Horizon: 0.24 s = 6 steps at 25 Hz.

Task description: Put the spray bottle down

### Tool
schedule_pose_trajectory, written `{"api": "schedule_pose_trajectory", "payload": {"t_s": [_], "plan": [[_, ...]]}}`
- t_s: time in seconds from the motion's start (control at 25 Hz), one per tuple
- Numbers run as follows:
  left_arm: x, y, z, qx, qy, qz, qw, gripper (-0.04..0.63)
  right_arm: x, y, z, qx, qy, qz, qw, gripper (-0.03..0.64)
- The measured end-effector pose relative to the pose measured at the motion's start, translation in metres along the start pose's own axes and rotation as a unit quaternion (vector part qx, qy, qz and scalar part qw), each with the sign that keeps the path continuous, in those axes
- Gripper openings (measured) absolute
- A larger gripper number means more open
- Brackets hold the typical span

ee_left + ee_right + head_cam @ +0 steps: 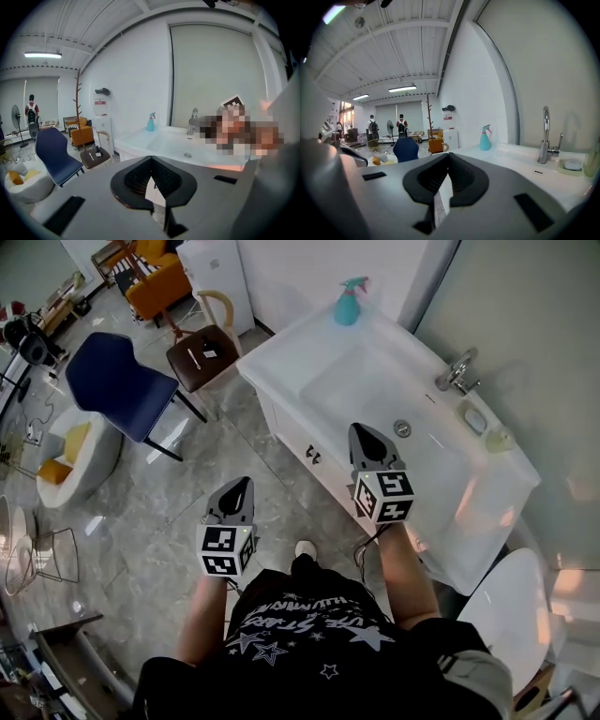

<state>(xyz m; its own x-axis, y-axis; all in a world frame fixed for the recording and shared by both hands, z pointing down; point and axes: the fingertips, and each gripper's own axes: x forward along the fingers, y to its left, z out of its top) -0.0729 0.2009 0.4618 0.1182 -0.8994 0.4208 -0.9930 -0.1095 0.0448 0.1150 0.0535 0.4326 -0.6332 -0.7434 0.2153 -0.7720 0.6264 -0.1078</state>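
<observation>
Both tongs are hanging empty in front of the person. The left gripper (244, 484) is hovering over the floor (141, 521) with its jaws pressed together and nothing between them. The right gripper (358, 431) is reaching just over the near edge of the washstand (487, 521). Its jaws are likewise meeting at the tips and gripping nothing.

The grey marbled floor is taking up the left half of the head view. The long white washstand is running along the wall on the right, its basin sinking into the middle. A blue chair (117, 381) is standing on the floor well away from the washstand. A smaller brown chair (202, 351) is sitting near the washstand's far end.

The tap (457, 371) is rising from the back edge of the washstand, by the wall. The spray bottle (349, 302), teal with a pink trigger, is standing upright at the far back corner, well apart from both grippers.

Judging by this, the task is looking finished: the bottle is resting on its own base and nothing is touching it. As far as the pictures show, nothing is left to do with it.
</observation>
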Motion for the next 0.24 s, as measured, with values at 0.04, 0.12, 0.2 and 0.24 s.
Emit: {"api": "schedule_pose_trajectory", "payload": {"t_s": [0.04,0.12,0.2,0.24], "plan": [[-0.004,0.001,-0.004,-0.001,0.001,0.0,1.0,0.015,-0.002,0.005,0.0,-0.002,0.0,0.002,1.0,0.011],[-0.012,0.002,-0.01,-0.001,0.003,-0.001,1.0,0.015,-0.008,0.015,-0.002,-0.005,0.002,0.004,1.0,0.011],[-0.02,0.006,-0.015,-0.001,0.004,0.0,1.0,0.015,-0.014,0.025,-0.006,-0.005,0.005,0.005,1.0,0.011],[-0.025,0.008,-0.017,-0.001,0.005,0.0,1.0,0.015,-0.018,0.031,-0.007,-0.005,0.006,0.006,1.0,0.011]]}}
